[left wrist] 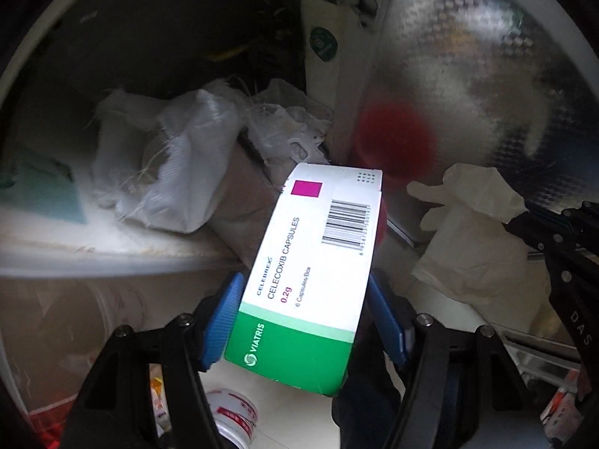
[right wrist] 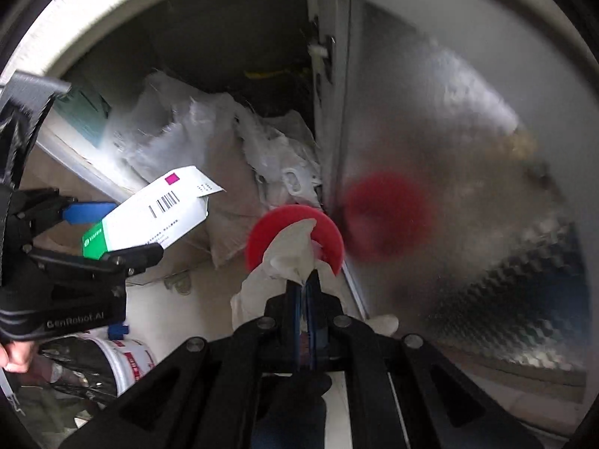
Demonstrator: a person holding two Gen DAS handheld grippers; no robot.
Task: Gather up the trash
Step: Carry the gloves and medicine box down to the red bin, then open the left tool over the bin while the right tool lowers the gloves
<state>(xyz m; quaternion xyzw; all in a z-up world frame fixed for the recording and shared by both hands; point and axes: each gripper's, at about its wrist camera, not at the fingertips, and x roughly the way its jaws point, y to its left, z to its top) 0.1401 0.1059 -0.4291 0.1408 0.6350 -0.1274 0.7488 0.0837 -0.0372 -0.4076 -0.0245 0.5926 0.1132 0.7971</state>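
A white and green medicine box (left wrist: 310, 280) with a barcode and a magenta square sits between the blue pads of my left gripper (left wrist: 303, 299), which is shut on its lower half. The right wrist view shows the same box (right wrist: 149, 220) at the left, held by the left gripper (right wrist: 112, 232). My right gripper (right wrist: 304, 280) is shut on a crumpled white glove (right wrist: 288, 258). That glove (left wrist: 468, 232) hangs from the right gripper (left wrist: 520, 220) at the right of the left wrist view. A red round lid (right wrist: 292, 220) lies just behind the glove.
An open low cupboard holds white plastic bags (left wrist: 179, 157) and a brown parcel (right wrist: 228, 217) on its shelf. Its shiny metal door (left wrist: 486, 93) stands at the right and mirrors the red lid. A white tub with red lettering (right wrist: 127, 363) and a black bag (right wrist: 75, 366) are below.
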